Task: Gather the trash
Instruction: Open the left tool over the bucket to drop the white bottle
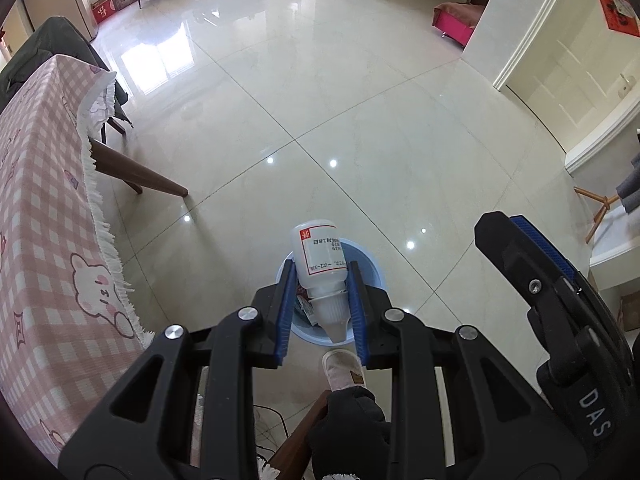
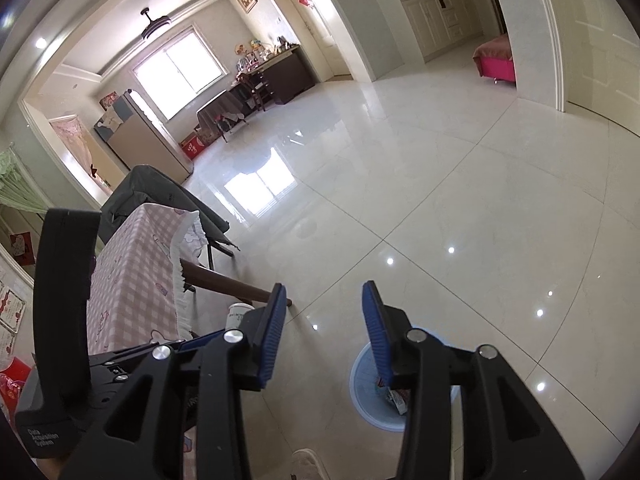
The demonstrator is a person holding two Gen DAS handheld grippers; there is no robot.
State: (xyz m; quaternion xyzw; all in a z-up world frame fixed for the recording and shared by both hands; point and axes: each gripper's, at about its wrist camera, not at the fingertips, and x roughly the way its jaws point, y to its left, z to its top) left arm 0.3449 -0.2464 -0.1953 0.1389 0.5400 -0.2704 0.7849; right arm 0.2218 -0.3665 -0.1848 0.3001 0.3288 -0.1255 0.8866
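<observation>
My left gripper (image 1: 320, 276) is shut on a white plastic bottle (image 1: 320, 256) with a red-edged label, held cap-down right above a light blue trash bin (image 1: 376, 276) on the floor. The bin holds some wrappers. In the right wrist view the same bin (image 2: 360, 380) stands on the floor below my right gripper (image 2: 326, 296), which is open and empty. The bottle's end (image 2: 238, 314) shows at the left there, behind my left gripper. My right gripper also shows at the right edge of the left wrist view (image 1: 532, 264).
A table with a pink checked cloth (image 1: 44, 208) stands to the left, with a brown leg (image 1: 140, 172) slanting to the floor. A slippered foot (image 1: 344, 368) is beside the bin. Glossy tiled floor (image 1: 320, 100) stretches ahead. A pink bed (image 1: 456, 20) is far right.
</observation>
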